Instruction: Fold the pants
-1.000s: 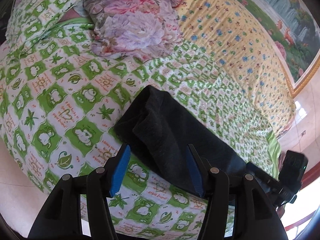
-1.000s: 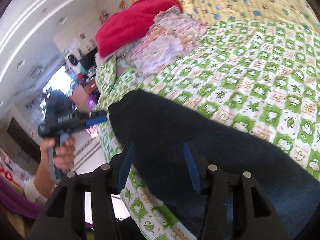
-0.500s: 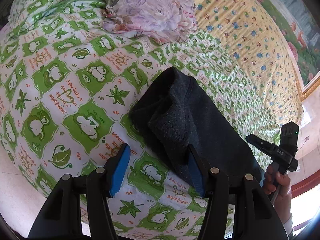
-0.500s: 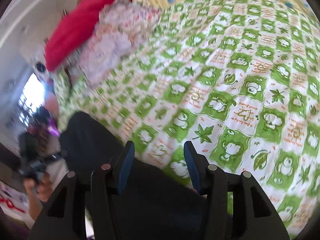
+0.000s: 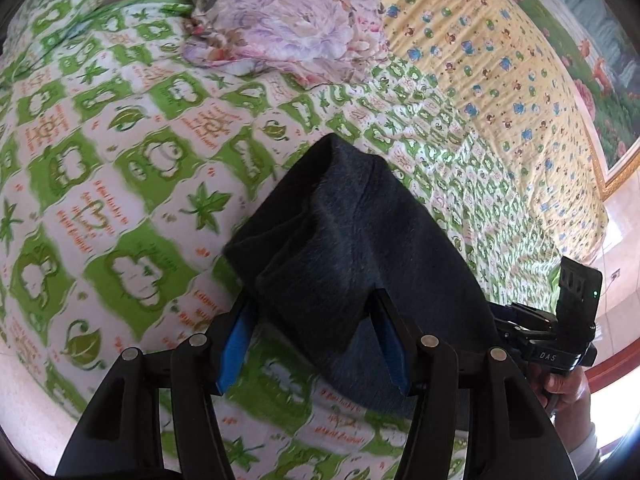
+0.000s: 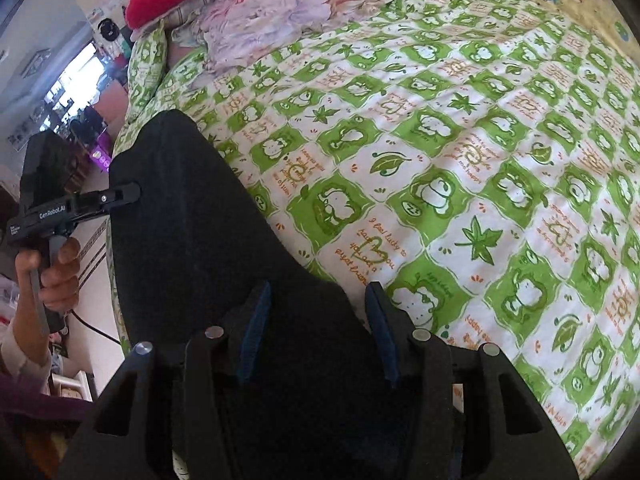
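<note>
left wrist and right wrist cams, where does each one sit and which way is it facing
Left wrist: on the left gripper, looking along its open blue-padded fingers at the dark folded pants on the green-and-white patterned bedspread; the right gripper and its hand show at right.
Right wrist: on the right gripper, open over the pants; the left gripper and hand show at left.
Shared: pants, bedspread, floral quilt.

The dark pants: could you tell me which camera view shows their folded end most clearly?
The left wrist view: the dark pants show their doubled-over end and fuzzy texture against the green sheet. The right wrist view shows them as a long, nearly featureless dark shape.
</note>
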Available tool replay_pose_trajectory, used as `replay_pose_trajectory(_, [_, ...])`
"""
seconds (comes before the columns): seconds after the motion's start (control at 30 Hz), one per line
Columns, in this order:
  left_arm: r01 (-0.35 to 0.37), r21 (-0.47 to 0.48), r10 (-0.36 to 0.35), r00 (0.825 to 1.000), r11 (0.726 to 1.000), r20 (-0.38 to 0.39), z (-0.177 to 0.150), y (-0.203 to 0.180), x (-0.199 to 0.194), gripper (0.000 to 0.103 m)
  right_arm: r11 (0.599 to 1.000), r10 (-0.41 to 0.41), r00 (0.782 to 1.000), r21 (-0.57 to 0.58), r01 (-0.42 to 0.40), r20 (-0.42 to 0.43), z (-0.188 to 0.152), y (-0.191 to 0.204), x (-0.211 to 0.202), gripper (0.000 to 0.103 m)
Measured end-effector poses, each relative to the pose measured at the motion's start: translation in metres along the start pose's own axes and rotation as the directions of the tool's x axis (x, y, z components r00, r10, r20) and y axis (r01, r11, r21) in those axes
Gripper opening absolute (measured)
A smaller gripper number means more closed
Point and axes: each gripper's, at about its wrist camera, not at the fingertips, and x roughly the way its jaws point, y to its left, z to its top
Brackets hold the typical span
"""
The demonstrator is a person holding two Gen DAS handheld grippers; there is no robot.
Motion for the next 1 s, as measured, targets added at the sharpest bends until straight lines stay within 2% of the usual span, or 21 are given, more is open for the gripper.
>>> replay_pose_trajectory(0.03, [0.000, 0.008, 0.000, 1.000, 1.000, 0.003, 0.001, -0.002, 0.003, 0.057, 1.000, 0.015, 1.000, 0.004, -0.015, -0.008, 0.003, 0.000, 0.004, 0.047])
replay_pose_trajectory(0.07, [-0.002, 0.016, 0.002, 1.000, 1.000, 0.008, 0.001, -0.004, 0.005, 0.057, 0.999, 0.036, 0.999, 0.015, -0.036, -0.014, 0.005, -0.004, 0.006, 0.041])
replay_pose_trajectory(0.1, [-0.005, 0.027, 0.004, 1.000, 1.000, 0.015, 0.001, -0.006, 0.007, 0.051, 0.997, 0.064, 0.998, 0.032, -0.064, -0.016, 0.006, -0.007, 0.007, 0.029])
replay_pose_trajectory(0.13, [-0.011, 0.040, 0.010, 1.000, 0.999, 0.021, 0.002, -0.008, 0.008, 0.046, 0.995, 0.092, 0.996, 0.049, -0.091, -0.021, 0.007, -0.010, 0.006, 0.026])
replay_pose_trajectory(0.17, [-0.012, 0.047, 0.011, 1.000, 0.999, 0.024, 0.003, -0.009, 0.009, 0.031, 0.995, 0.086, 0.996, 0.051, -0.085, -0.024, 0.006, -0.010, 0.004, 0.019])
replay_pose_trajectory(0.2, [0.005, 0.049, -0.006, 1.000, 0.999, 0.024, 0.004, -0.010, 0.008, 0.025, 0.996, 0.075, 0.997, 0.044, -0.074, -0.024, 0.006, -0.008, 0.002, 0.017])
replay_pose_trajectory(0.27, [0.037, 0.049, -0.040, 0.998, 0.998, 0.045, 0.008, -0.013, -0.002, 0.022, 0.999, 0.030, 0.999, 0.020, -0.031, 0.009, 0.006, -0.001, -0.012, 0.015])
replay_pose_trajectory(0.33, [0.061, 0.080, -0.068, 0.994, 0.995, 0.088, 0.013, -0.024, -0.022, 0.022, 0.998, -0.060, 0.993, -0.010, 0.061, 0.101, 0.014, 0.009, -0.036, 0.010])
replay_pose_trajectory(0.43, [0.108, 0.134, -0.128, 0.979, 0.985, 0.158, 0.022, -0.038, -0.049, 0.022, 0.988, -0.156, 0.962, 0.015, 0.157, 0.226, 0.023, 0.015, -0.062, 0.009])
replay_pose_trajectory(0.5, [0.100, 0.172, -0.131, 0.975, 0.980, 0.181, 0.029, -0.043, -0.054, 0.022, 0.980, -0.196, 0.942, 0.035, 0.194, 0.274, 0.026, 0.017, -0.062, 0.009])
replay_pose_trajectory(0.6, [0.050, 0.208, -0.088, 0.980, 0.977, 0.178, 0.038, -0.042, -0.044, 0.022, 0.974, -0.227, 0.927, 0.068, 0.216, 0.297, 0.027, 0.017, -0.046, 0.009])
replay_pose_trajectory(0.67, [0.051, 0.207, -0.085, 0.984, 0.977, 0.158, 0.044, -0.033, -0.032, 0.022, 0.968, -0.252, 0.921, 0.084, 0.238, 0.295, 0.027, 0.018, -0.030, 0.009])
replay_pose_trajectory(0.87, [-0.001, 0.217, -0.018, 0.996, 0.976, 0.087, 0.046, -0.007, 0.010, 0.023, 0.960, -0.265, 0.925, 0.163, 0.227, 0.271, 0.025, 0.004, 0.001, 0.009])
replay_pose_trajectory(0.93, [-0.035, 0.207, 0.020, 0.997, 0.978, 0.075, 0.044, -0.003, 0.018, 0.029, 0.961, -0.259, 0.927, 0.171, 0.218, 0.270, 0.025, 0.002, 0.003, 0.011])
replay_pose_trajectory(1.0, [-0.064, 0.182, 0.049, 0.995, 0.981, 0.084, 0.042, 0.001, 0.013, 0.040, 0.961, -0.246, 0.929, 0.192, 0.198, 0.277, 0.024, -0.001, -0.003, 0.014])
